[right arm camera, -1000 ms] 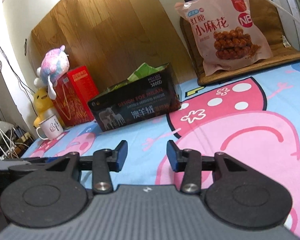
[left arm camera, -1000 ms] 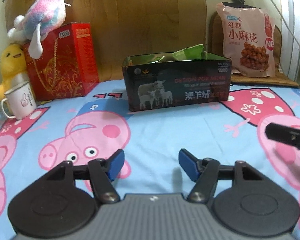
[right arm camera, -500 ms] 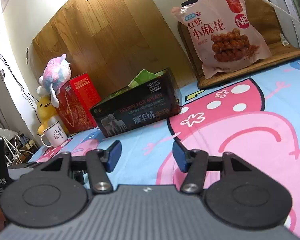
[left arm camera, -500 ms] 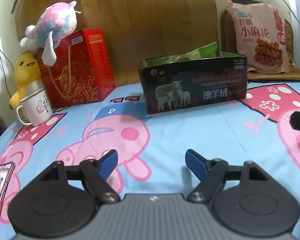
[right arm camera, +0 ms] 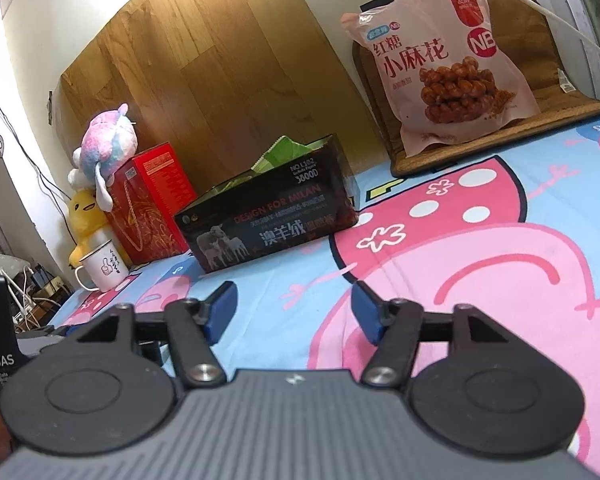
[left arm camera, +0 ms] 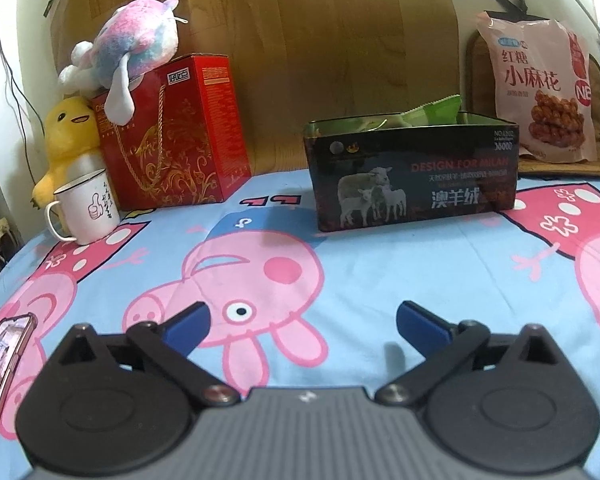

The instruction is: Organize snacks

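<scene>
Both grippers empty, hanging over the cartoon-pig bedsheet (left arm camera: pixel 380 264).

Left gripper (left arm camera: pixel 302 320): jaws wide apart and opening, nothing between the blue pads, only sheet under them. Right gripper (right arm camera: pixel 292 308): jaws apart, also opening, nothing between them either.

Snack locations:
- Dark box (left arm camera: pixel 414 176) sits on the sheet well ahead of the left jaws, slightly right of their centre line. In the right wrist view the box (right arm camera: pixel 268 224) is ahead and a bit left of the jaws. Not touching either gripper.
- Green snack packets (left arm camera: pixel 436 110) stick out above the box rim; same packets (right arm camera: pixel 284 152) seen from the right side. Crinkled foil look, serrated edge on one.
- Pink snack bag (left arm camera: pixel 540 88) stands upright at far right, leaning on a wooden board; in the right wrist view the bag (right arm camera: pixel 440 64) is far ahead and right of the jaws, well apart from the box. Glossy plastic, puffy, printed with fried dough twists.

Materials/shapes: box is rectangular, open-topped, glossy dark print with sheep on the front. Sheet is soft fabric, light blue with pink figures, slightly wrinkled.

Background clutter, left side: red gift box (left arm camera: pixel 172 136) with gold rope handle, pastel plush toy (left arm camera: pixel 132 48) on top of it, yellow plush duck (left arm camera: pixel 68 136) beside it, white enamel mug (left arm camera: pixel 86 208) with thumbs-up print in front. Phone (left arm camera: pixel 4 368) lies flat at the left edge of the sheet. Wood-grain panel (left arm camera: pixel 320 40) against the wall behind.
</scene>
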